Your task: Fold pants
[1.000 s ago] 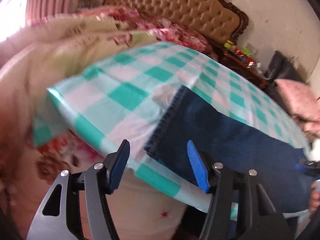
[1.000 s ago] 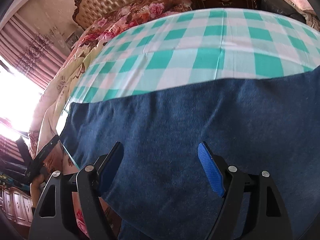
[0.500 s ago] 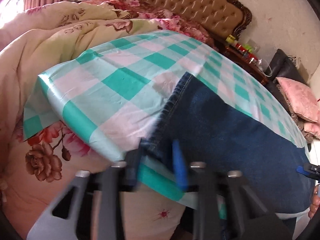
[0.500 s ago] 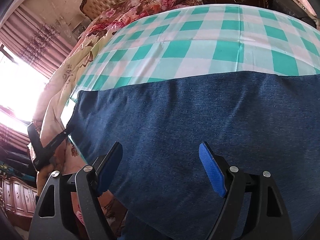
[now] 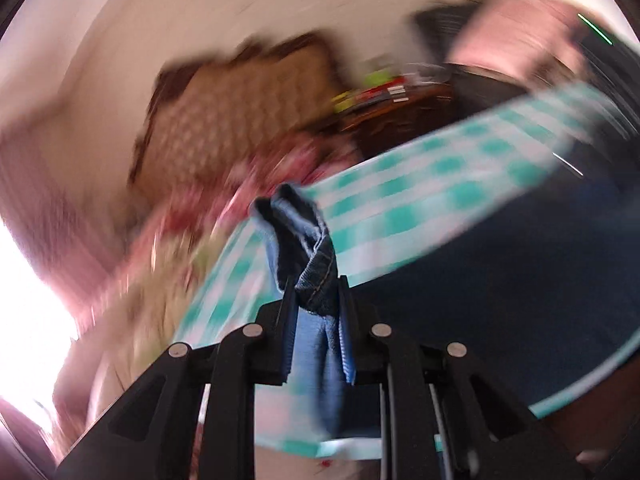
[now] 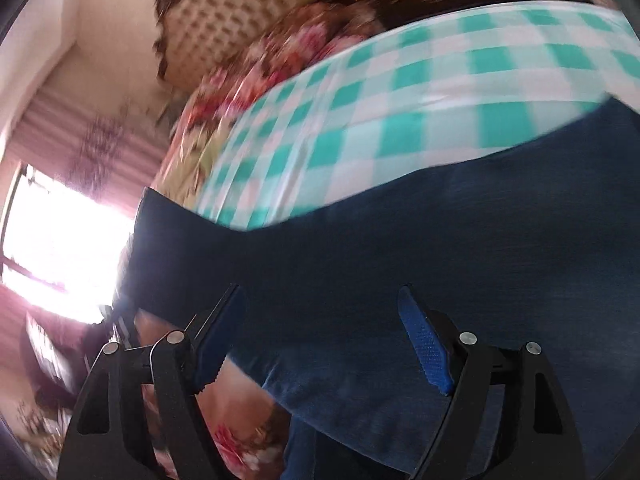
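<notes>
Lifted off the bed, the jeans' hem now sits clamped in the left hand-held gripper — carry it evenly across the jeans — the right hand-held gripper gapes empty.

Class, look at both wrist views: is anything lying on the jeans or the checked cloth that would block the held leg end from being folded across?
Nothing visible does. The left gripper is shut on the jeans; the checked cloth beyond looks bare, though the left view is blurred.
</notes>
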A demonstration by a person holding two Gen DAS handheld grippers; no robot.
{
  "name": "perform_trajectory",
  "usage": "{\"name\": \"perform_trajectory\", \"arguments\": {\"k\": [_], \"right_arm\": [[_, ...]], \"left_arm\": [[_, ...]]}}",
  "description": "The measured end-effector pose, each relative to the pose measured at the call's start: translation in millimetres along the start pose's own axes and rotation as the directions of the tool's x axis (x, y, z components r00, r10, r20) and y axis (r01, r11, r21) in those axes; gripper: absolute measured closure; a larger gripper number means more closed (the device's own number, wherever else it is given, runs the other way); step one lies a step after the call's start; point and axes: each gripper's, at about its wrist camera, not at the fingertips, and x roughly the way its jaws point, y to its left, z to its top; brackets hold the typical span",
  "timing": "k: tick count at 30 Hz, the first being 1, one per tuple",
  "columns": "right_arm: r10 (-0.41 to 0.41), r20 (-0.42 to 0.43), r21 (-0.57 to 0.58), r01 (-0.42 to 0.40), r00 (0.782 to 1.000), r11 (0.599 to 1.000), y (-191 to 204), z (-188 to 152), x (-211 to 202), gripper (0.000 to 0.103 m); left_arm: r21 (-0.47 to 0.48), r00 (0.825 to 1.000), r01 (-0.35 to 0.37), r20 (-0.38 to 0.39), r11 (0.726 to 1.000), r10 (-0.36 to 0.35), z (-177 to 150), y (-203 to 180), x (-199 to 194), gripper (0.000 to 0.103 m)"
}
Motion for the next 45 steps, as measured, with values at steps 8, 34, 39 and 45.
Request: {"name": "perform_trajectory", "arguments": {"k": [8, 34, 39, 45], "right_arm": [[-0.033, -0.002, 0.088, 0.033, 0.999, 0.996, -53, -11, -29, 0.026], [0.227, -0.25, 0.275, -0.155, 0.941, 0.949, -33, -12, 40, 0.016], [0.2, -0.311, 0.219, -0.135, 0.929, 0.966, -10, 0, 75, 0.016], [0.11, -0.238, 0.013, -0.11, 0.965, 0.994, 12, 24, 64, 0.08]], "left_arm": [[0.249, 0.999, 0.009, 0.038, 0.968, -0.019, -43, -171, -23, 0.054], [0.138, 0.979, 0.19, 0.05, 0.972, -0.198, -23, -113, -9, 0.088], [0.11, 0.981, 0.173, 0.07, 0.979, -0.181, -17, -102, -19, 0.088], [0.145, 0.984, 0.122, 0.113, 0.982, -0.139, -10, -111, -37, 0.09]]}}
